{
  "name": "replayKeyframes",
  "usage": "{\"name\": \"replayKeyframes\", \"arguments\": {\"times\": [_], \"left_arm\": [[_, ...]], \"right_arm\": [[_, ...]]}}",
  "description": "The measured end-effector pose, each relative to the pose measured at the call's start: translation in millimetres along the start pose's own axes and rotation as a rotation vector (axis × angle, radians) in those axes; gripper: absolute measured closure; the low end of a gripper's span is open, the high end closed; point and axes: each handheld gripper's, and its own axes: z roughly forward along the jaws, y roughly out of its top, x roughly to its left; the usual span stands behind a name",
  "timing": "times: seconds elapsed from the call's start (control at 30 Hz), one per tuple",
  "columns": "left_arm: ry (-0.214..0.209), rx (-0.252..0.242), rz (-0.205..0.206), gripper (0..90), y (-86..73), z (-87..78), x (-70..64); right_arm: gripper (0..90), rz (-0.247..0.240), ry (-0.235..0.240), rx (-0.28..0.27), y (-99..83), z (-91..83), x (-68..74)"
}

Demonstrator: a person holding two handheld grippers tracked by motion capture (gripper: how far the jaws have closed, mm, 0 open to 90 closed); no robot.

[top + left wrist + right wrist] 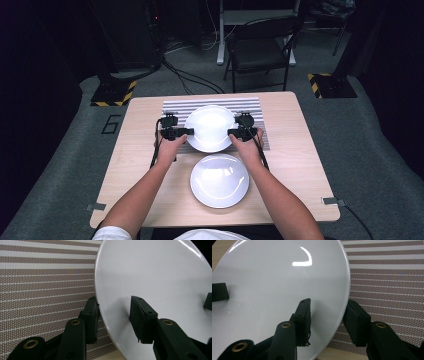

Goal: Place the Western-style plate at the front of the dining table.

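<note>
Near plate: white plate (219, 180) lying flat on the bare wood of the table (300, 165), on my side of the striped placemat (257, 107) and just clear of its near edge; neither of my grippers touches it.

Left gripper: my left gripper (181, 132) sits at the left edge of the placemat, level with the far plate's left rim. In the left gripper view its jaws stand partly apart astride that rim (113, 317), one pad below the plate over the mat, the other above the white face. I cannot tell whether the pads are pressing on the rim yet.

Right gripper: my right gripper (239, 132) sits toward the right side of the placemat, at the far plate's right rim. In the right gripper view (327, 320) its jaws are also partly apart, one pad over the plate's glossy top, the other beneath the rim above the stripes. Grip not clear here either.

Far plate: second white plate (211, 128) over the middle of the placemat, between my two grippers. Both gripper views show its rim raised off the weave where the lower pads reach under it.

Placemat: brown and white stripes, on the far half of the table, running to its far edge.

Beyond the table: dark folding chair (260, 50) on the grey floor, well behind the placemat.
</note>
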Motion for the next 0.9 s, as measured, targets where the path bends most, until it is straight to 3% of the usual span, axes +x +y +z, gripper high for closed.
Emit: {"name": "replayKeyframes", "arguments": {"times": [0.27, 0.5, 0.7, 0.9], "left_arm": [[0.016, 0.008, -0.002, 59.2, 1.6, 5.5, 1.8], [0.03, 0.018, 0.021, 59.4, 9.2, 7.1, -0.3], [0.008, 0.006, -0.009, 59.4, 15.7, 7.6, -0.6], [0.002, -0.003, -0.003, 59.5, 23.4, 8.0, -0.5]], "right_arm": [[57.6, 0.016, -0.011, 0.016, 2.7, 10.3, -0.5], [57.6, 0.038, 0.0, 0.021, 5.3, 14.3, -4.3], [57.7, 0.054, -0.005, 0.014, 15.1, 13.3, -5.9], [57.8, 0.065, 0.001, 0.011, 25.2, 15.0, -7.9]]}}
